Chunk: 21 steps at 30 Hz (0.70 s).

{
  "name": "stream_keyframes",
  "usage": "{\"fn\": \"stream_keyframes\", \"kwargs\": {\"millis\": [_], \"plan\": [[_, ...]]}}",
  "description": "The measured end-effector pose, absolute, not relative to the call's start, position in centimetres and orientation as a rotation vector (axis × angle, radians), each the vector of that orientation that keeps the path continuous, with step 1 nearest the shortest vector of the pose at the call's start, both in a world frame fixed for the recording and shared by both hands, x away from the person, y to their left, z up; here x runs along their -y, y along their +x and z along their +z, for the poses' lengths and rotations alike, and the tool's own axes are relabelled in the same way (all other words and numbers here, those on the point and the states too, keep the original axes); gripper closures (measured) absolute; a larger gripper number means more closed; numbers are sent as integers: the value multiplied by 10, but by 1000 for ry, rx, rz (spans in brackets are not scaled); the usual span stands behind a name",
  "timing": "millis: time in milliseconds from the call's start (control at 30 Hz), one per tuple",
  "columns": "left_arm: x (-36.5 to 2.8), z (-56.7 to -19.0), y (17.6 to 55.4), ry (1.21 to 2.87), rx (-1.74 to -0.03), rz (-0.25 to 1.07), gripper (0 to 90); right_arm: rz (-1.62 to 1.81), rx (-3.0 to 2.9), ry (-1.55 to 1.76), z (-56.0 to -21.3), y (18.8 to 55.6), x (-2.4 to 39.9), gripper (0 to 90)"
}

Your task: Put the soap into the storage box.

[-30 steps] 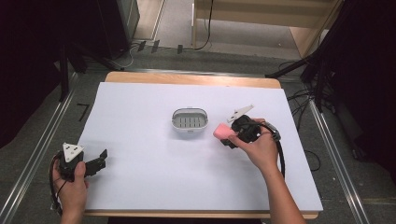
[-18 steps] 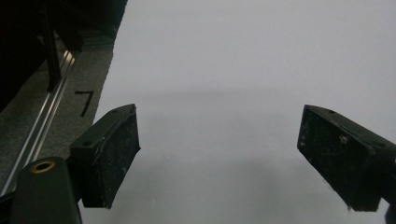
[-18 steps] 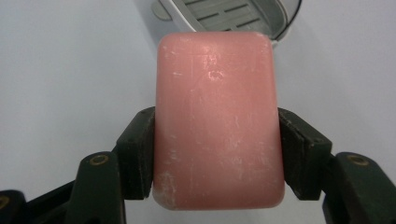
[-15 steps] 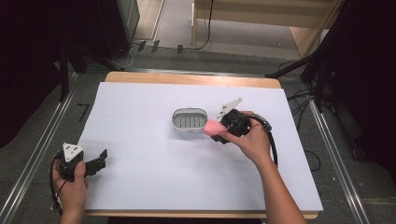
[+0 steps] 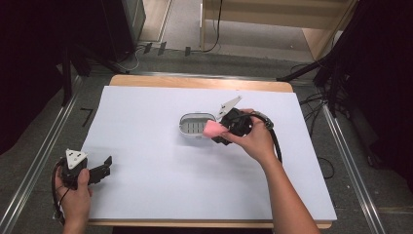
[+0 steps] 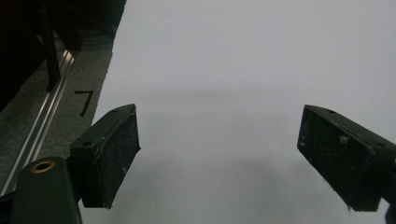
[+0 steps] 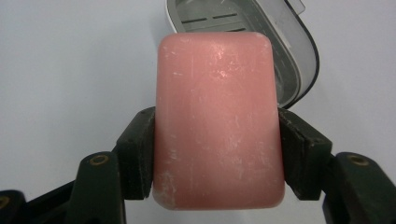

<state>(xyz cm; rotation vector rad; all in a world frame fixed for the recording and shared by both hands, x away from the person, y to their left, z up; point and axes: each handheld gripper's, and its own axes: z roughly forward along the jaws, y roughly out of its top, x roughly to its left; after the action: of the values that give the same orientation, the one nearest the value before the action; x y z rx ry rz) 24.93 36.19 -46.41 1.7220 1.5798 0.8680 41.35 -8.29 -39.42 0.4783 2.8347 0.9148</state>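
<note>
The right hand-held gripper (image 5: 220,131) is clamped on a pink soap bar (image 5: 213,129), both pads pressing its long sides. In the right gripper view the soap bar (image 7: 218,121) covers the near end of the grey soap dish (image 7: 280,42) behind it, so only the dish's far slats and one curved rim can be made out; whether the bar touches the rim cannot be told. From the high view the bar hangs at the right end of the soap dish (image 5: 195,125), near the middle of the bench (image 5: 146,195).

The left hand-held gripper (image 5: 100,168) rests at the bench's near left corner, its jaws apart with nothing between them, well away from the dish. White sheet lies open all around the dish to each edge.

The bench is covered in white over a wooden top; metal rails run along both sides, cables lie on the grey floor, and dark curtains hang around.
</note>
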Motion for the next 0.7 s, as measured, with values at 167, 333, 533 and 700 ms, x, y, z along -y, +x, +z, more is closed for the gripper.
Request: {"fn": "stream_keyframes", "kwargs": {"millis": [167,333,533,700], "plan": [[-362,-464,249,1726,-1580,864,136,907,-2850,444,-393,421,74,389],[-362,-464,249,1728,-1577,866,136,921,-2858,395,-391,428,64,389],[-362,-464,249,1728,-1577,865,136,933,-2850,345,-389,435,53,389],[-362,-464,249,1729,-1577,863,136,928,-2863,324,-390,441,44,389]]}}
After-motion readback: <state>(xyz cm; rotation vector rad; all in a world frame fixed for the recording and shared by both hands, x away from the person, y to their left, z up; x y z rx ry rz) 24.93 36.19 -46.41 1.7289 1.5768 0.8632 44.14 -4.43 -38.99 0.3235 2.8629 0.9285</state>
